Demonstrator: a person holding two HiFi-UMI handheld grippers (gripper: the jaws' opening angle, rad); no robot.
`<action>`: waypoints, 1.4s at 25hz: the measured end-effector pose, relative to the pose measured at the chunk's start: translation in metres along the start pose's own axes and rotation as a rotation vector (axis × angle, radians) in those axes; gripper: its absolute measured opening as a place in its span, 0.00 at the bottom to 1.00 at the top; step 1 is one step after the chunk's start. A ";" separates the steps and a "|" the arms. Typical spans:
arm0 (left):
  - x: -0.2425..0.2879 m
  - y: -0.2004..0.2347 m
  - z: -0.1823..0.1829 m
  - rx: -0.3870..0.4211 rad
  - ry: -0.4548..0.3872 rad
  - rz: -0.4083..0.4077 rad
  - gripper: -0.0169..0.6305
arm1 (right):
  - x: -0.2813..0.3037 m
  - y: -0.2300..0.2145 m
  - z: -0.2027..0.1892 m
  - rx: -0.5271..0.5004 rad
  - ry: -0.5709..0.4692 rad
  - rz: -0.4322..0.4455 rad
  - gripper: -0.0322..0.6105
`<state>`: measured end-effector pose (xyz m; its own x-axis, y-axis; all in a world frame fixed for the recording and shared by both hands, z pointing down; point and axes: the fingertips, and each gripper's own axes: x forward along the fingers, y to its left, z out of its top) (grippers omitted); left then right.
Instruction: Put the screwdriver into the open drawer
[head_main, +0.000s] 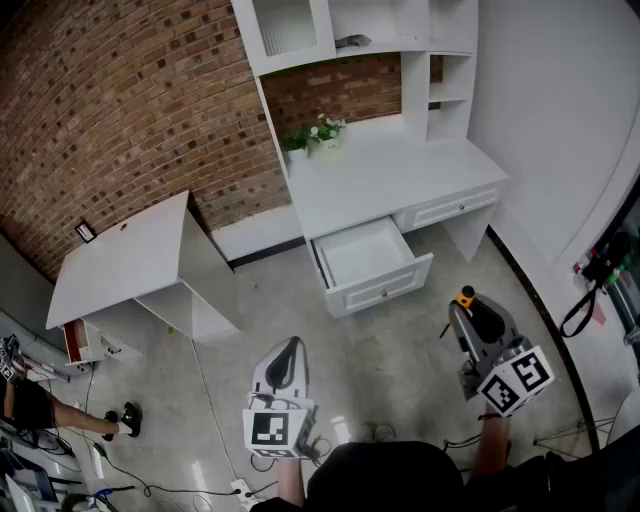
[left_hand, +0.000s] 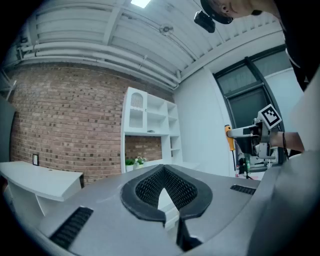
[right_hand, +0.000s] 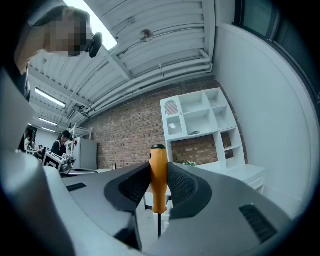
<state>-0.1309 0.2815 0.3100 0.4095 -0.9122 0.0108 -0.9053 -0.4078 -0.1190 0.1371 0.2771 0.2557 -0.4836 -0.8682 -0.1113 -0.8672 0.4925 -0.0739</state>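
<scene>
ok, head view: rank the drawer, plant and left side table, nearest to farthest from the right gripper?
1. Drawer: open, just up-left of the right gripper, which holds the screwdriver.
2. Plant: at the back of the desk, beyond the drawer.
3. Side table: far left of the view.

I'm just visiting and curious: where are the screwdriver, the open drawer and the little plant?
screwdriver (right_hand: 158, 177): right gripper view, on its orange handle.
open drawer (head_main: 383, 287): head view, on its front panel.
plant (head_main: 314, 133): head view, on its leaves.
</scene>
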 end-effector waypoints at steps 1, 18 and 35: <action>-0.001 -0.001 0.000 0.000 0.000 0.000 0.04 | -0.001 0.000 0.000 0.001 -0.001 0.000 0.22; -0.003 -0.028 0.006 0.005 0.004 0.014 0.04 | -0.018 -0.018 0.009 0.022 -0.021 0.008 0.22; 0.018 -0.018 -0.009 -0.014 0.049 0.055 0.04 | 0.019 -0.032 -0.006 0.079 -0.010 0.062 0.22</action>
<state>-0.1083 0.2720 0.3216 0.3529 -0.9341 0.0535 -0.9281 -0.3567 -0.1070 0.1551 0.2440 0.2623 -0.5348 -0.8352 -0.1281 -0.8231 0.5492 -0.1446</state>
